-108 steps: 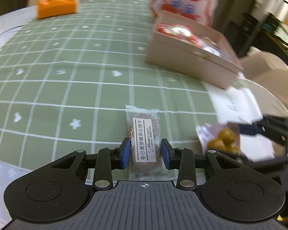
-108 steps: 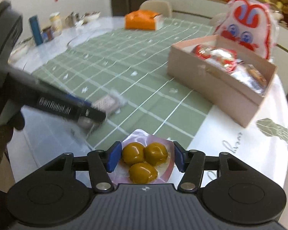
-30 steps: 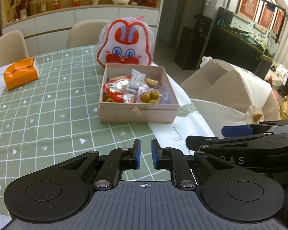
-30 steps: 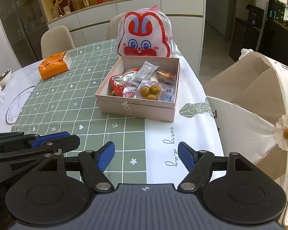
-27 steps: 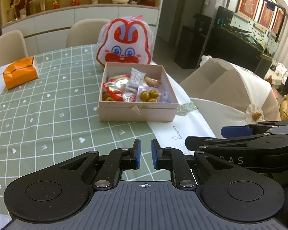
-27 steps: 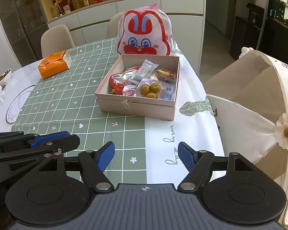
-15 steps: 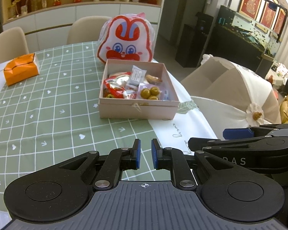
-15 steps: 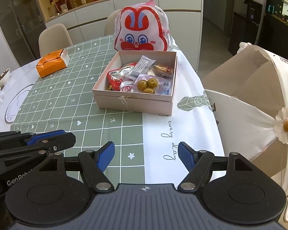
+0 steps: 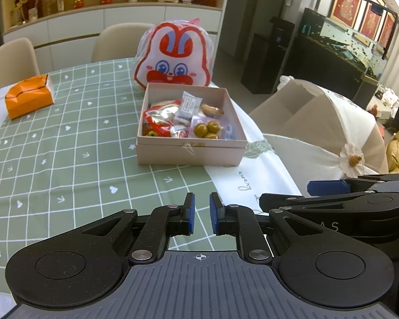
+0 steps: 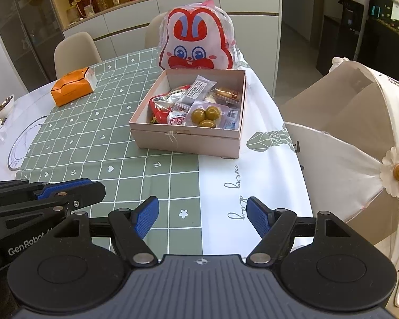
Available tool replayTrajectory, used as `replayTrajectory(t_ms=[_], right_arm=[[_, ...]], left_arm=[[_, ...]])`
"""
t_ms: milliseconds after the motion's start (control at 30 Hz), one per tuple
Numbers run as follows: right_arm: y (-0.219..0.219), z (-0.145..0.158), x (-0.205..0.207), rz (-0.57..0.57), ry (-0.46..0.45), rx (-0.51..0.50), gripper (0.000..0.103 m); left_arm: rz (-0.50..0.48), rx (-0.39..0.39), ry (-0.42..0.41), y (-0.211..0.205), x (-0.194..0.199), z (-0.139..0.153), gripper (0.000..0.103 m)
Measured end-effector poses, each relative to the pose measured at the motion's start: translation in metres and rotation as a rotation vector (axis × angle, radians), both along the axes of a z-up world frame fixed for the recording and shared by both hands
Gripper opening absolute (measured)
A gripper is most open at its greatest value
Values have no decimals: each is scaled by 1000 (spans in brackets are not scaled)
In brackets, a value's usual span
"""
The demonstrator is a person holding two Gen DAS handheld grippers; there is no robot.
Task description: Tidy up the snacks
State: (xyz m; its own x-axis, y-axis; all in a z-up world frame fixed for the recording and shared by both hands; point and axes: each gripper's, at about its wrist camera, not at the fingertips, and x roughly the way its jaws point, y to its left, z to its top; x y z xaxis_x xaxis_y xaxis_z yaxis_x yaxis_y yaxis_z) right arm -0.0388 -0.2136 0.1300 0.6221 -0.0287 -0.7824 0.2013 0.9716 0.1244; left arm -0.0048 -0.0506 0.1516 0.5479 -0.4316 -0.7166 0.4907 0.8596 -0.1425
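Snacks fill the open pink box, which sits on the desk where the green checked cloth meets a white cloth with grey lettering. Inside, nearest the front wall, lies a clear packet of three round olive-brown sweets; to its left are red and silver wrappers, and behind it a white-labelled biscuit packet leans against a small brown snack. A rabbit-faced bag stands upright just behind the box, touching its far wall. An orange packet lies well apart at the far left of the desk.

Both tools hover over the near edge of the desk, well short of the box. The left tool has its blue pads drawn almost together with only a narrow slit between them and nothing in it. The right tool stands with its pads spread wide, and nothing lies between them but the cloth below. Each tool shows at the edge of the other's view, side by side. A chair with a white cover and a flower clasp stands to the right of the desk.
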Motion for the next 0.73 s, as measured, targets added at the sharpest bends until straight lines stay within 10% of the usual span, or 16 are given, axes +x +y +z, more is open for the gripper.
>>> replayTrajectory(t_ms=[733], right_arm=[[-4, 1, -1, -8, -7, 11, 74]], left_arm=[[-20, 11, -11, 2, -1, -12, 16]])
